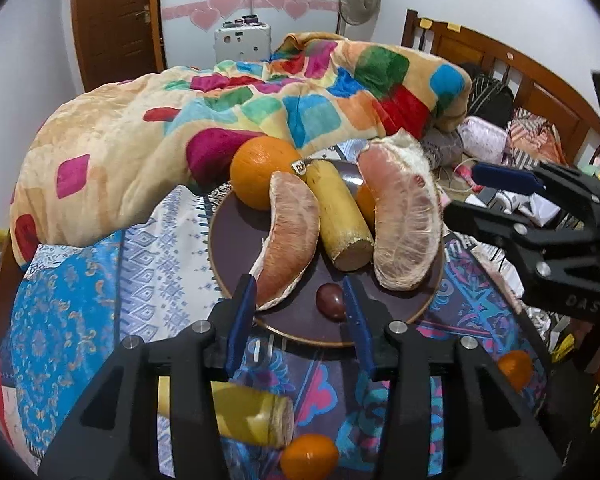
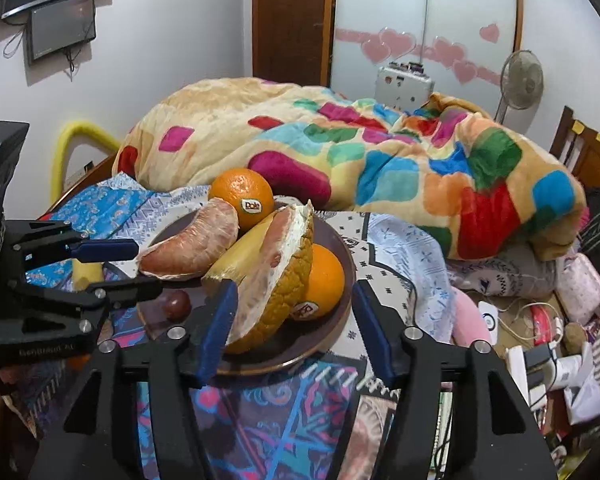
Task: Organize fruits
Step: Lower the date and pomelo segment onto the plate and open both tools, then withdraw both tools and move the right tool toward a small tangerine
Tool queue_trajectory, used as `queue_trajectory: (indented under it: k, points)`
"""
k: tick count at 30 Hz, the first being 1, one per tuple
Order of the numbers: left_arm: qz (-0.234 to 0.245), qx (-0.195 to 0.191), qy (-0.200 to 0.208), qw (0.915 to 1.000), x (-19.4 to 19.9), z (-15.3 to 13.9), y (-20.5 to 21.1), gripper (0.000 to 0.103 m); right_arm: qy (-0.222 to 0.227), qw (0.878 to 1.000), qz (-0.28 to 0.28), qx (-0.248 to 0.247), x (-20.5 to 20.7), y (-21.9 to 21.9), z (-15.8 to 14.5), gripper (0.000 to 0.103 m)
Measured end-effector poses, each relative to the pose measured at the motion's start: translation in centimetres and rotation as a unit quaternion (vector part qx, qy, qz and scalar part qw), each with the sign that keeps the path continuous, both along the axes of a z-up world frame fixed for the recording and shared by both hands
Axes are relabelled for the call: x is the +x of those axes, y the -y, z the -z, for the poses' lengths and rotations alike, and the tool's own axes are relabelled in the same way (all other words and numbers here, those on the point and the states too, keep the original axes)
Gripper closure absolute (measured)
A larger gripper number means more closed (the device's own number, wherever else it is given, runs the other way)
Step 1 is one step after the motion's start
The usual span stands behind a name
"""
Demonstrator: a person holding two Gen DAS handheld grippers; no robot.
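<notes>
A dark round plate (image 1: 236, 248) (image 2: 336, 312) on the patterned cloth holds two pomelo wedges (image 1: 290, 236) (image 1: 404, 216), a cut banana piece (image 1: 340, 220), two oranges (image 1: 260, 172) (image 2: 324, 276) and a dark grape (image 1: 330, 300) (image 2: 178, 303). My left gripper (image 1: 302, 300) is open and empty, its tips over the plate's near edge beside the grape. My right gripper (image 2: 294, 308) is open and empty, just before the plate around the large wedge (image 2: 272, 276). Off the plate lie another banana piece (image 1: 256, 412) and two small tangerines (image 1: 310, 456) (image 1: 514, 368).
A colourful blanket (image 1: 220, 120) is heaped behind the plate. Cluttered bags and cables (image 2: 540, 312) lie to the right beside a wooden headboard (image 1: 500, 60). A fan (image 1: 358, 0) and a white case (image 1: 242, 42) stand at the back.
</notes>
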State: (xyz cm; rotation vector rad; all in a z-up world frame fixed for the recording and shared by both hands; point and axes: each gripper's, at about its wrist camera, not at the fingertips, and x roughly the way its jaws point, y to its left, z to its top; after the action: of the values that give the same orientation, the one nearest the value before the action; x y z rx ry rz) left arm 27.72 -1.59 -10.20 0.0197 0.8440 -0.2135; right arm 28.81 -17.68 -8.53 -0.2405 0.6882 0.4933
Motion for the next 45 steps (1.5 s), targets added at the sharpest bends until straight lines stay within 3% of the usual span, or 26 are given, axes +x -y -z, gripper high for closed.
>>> queue_trajectory:
  k: [10,15,21,33,39,45]
  points:
    - [-0.02,-0.006,0.042,0.9989,-5.1,-4.0,-1.2,0.046,0.025,0.999,0.008,0.035,-4.8,1.4,-2.6,0.04]
    - [-0.026,-0.008,0.052,0.9983,-8.0,-4.6,-1.6,0.04,0.025,0.998,0.015,0.047,-7.2,2.2,-2.5,0.039]
    - [-0.037,-0.015,0.034,0.9986,-10.4,-3.3,-2.6,0.04,-0.003,0.998,0.009,0.057,-9.1,2.7,-0.6,0.038]
    - [-0.04,-0.02,-0.019,0.9988,-12.2,2.0,-3.5,0.04,-0.046,0.998,0.019,0.028,-10.6,2.9,5.4,0.038]
    - [-0.032,-0.021,-0.031,0.9988,-11.8,3.5,-3.3,0.04,-0.071,0.997,0.015,0.036,-10.0,3.2,6.6,0.067]
    - [-0.025,-0.029,-0.033,0.9987,-10.6,4.0,-2.8,0.048,-0.065,0.997,0.006,0.043,-9.9,2.9,6.5,0.069]
